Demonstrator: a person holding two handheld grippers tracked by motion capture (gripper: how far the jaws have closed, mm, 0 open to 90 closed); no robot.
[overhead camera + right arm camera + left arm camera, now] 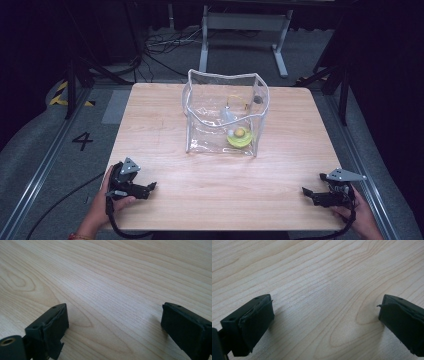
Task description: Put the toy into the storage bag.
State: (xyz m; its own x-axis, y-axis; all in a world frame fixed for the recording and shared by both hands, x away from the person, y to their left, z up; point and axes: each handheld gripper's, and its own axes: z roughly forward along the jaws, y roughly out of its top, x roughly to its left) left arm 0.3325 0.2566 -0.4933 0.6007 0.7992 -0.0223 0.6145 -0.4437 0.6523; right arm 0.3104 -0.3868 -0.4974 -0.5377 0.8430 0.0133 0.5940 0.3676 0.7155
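Resting at the near left corner of the pale wood-grain table (165, 200), the left gripper (150, 188) is black, angular and topped by a grey three-cornered plate, with a cable trailing from it; in the left gripper view its two rubber-padded jaws stand wide apart over bare tabletop with nothing between them. Toward the middle and far part of the table, well apart from both grippers, stands one clear plastic bag (200, 125), soft and boxy, with glossy crinkled walls and a pale trimmed rim that sags open at the top. Inside it, low at the right, lies one round yellow-green item (240, 139) with one small tan ball (240, 132) on top; a small clear piece and a thin yellow cord sit behind them, too small to name. At the near right corner, the right gripper (306, 192) matches the left, its jaws likewise spread and empty over the smooth boards.
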